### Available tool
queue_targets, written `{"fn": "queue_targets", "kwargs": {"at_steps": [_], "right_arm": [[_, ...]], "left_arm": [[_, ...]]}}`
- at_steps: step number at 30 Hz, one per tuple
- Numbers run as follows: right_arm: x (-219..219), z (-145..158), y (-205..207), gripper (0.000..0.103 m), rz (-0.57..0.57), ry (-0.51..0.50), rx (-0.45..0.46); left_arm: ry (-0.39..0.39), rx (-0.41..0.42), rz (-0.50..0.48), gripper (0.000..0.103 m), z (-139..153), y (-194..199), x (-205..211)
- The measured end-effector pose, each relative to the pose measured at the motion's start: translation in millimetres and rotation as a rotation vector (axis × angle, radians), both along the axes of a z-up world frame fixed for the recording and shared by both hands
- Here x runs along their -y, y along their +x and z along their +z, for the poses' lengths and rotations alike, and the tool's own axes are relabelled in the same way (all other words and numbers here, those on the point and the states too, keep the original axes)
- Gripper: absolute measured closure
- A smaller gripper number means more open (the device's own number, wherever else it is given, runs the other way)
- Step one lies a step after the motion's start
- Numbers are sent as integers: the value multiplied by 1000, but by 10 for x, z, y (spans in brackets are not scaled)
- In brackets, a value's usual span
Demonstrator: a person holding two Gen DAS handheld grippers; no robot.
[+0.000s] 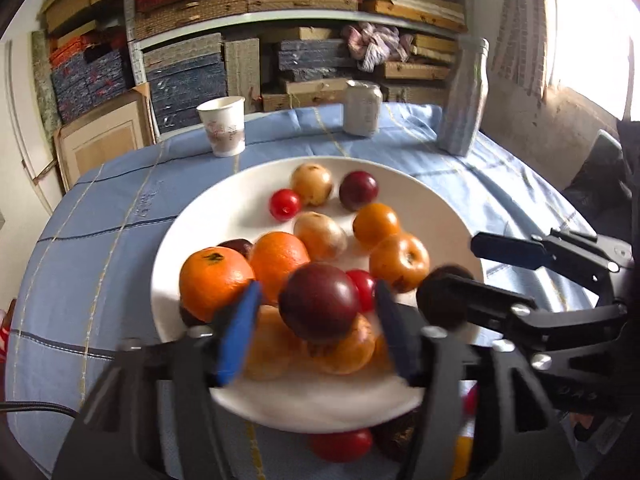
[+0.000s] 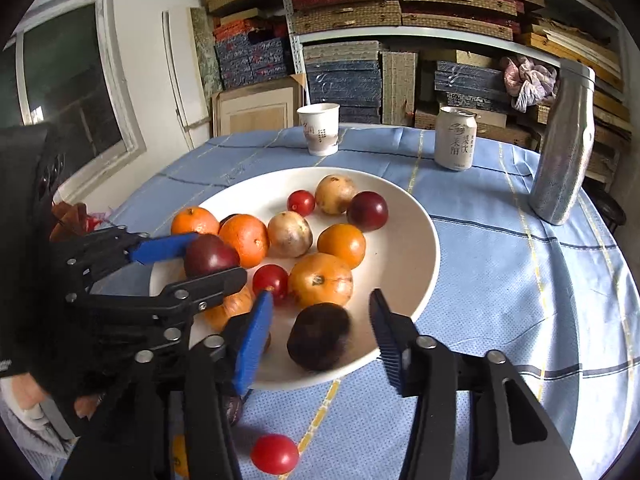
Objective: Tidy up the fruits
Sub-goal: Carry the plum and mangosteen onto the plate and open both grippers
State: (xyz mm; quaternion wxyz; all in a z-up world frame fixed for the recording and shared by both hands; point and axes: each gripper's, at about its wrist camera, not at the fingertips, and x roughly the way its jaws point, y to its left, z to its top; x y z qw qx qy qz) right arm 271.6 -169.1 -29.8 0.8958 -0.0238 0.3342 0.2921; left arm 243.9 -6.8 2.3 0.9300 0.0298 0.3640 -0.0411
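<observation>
Left gripper (image 1: pixel 316 312) spread around dark plum (image 1: pixel 319 301); right gripper (image 2: pixel 320 332) spread around maroon fruit (image 2: pixel 319 336) at plate (image 2: pixel 420 256) near edge. Withdraw vertically, avoid nudging pile.

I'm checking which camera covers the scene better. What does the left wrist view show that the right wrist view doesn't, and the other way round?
Only the left wrist view shows the bright window at right and the dark plum from between the left gripper's open fingers. Only the right wrist view shows the dark-paned window at left, and the red tomato plainly on the cloth before the plate. Both share the white plate of fruit, paper cup, can, silver bottle and shelves.
</observation>
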Motion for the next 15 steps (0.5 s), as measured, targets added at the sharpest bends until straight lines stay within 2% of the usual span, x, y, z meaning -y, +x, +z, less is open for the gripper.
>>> {"fn": "queue_targets", "kwargs": {"at_steps": [2,8,15], "right_arm": [[20,20,-17,46,-1,2,6],[96,152,-136,40,-11,42,21],[268,289,-316,36,-33,103,40]], "left_arm": [[-26,4,0,34,30,-9,-29],[-19,44,5,27,158,-142,-20],[-5,65,24,24,209,-358,-80]]}}
